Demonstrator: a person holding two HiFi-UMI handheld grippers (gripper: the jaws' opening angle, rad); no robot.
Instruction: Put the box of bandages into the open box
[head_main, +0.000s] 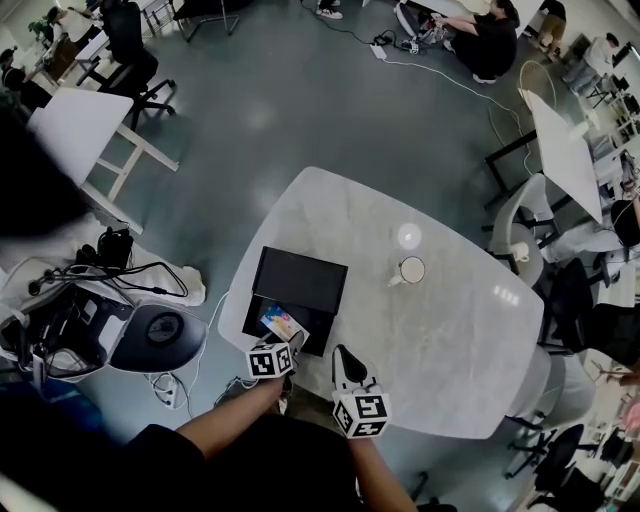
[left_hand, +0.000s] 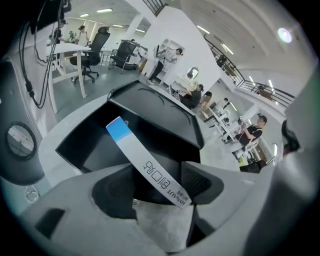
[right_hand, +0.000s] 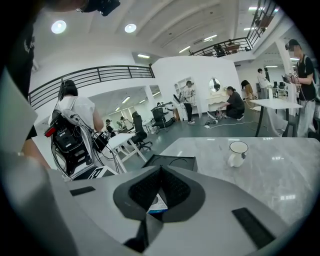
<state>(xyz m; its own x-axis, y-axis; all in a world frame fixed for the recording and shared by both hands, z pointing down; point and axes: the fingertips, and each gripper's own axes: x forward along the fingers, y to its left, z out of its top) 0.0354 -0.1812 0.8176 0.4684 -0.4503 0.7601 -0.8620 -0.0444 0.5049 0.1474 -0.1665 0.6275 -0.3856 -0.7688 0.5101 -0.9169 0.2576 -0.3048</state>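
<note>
Cardboard, I judge, light and crushable: box of bandages (left_hand: 150, 172) slants toward eleven o'clock between my left claw's (left_hand: 155, 192) wide jaws; best gripped gently by its flat faces. Right claw (right_hand: 159, 200) closed.

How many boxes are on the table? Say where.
2: the open black box at the table's left edge; the bandage box in its near half. None seem hidden.

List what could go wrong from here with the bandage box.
1. The bandage box leans tilted, its near end between the left gripper's open jaws; pulling back could drag it out of the open box.
2. The open box sits by the table's edge, so a nudge might shove it off.
</note>
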